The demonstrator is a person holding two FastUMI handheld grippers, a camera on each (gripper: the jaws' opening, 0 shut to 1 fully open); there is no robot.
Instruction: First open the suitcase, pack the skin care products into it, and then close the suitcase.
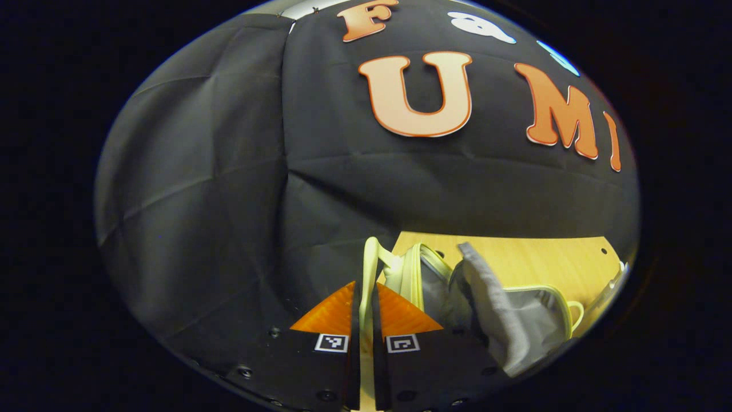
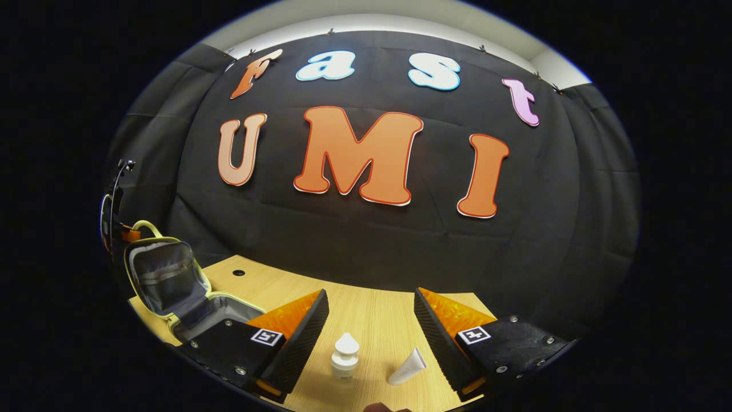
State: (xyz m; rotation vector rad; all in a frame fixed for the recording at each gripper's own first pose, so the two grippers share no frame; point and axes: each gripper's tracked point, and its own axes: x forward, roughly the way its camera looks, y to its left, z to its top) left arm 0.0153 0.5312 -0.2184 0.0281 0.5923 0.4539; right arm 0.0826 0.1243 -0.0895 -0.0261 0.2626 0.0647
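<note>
Left claw (image 1: 366,320) clamped on suitcase (image 2: 171,286) lid rim, right claw (image 2: 370,332) apart, bottle (image 2: 345,357) between, tube (image 2: 407,367) partly hidden.

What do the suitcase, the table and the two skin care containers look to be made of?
Suitcase: soft fabric shell with pale yellow-green trim and a matte grey cloth lining that sags and creases. Table: light wood or wood-look laminate with fine straight grain and a slight sheen. Small bottle and tube: smooth white, probably plastic, though too small to be sure.
</note>
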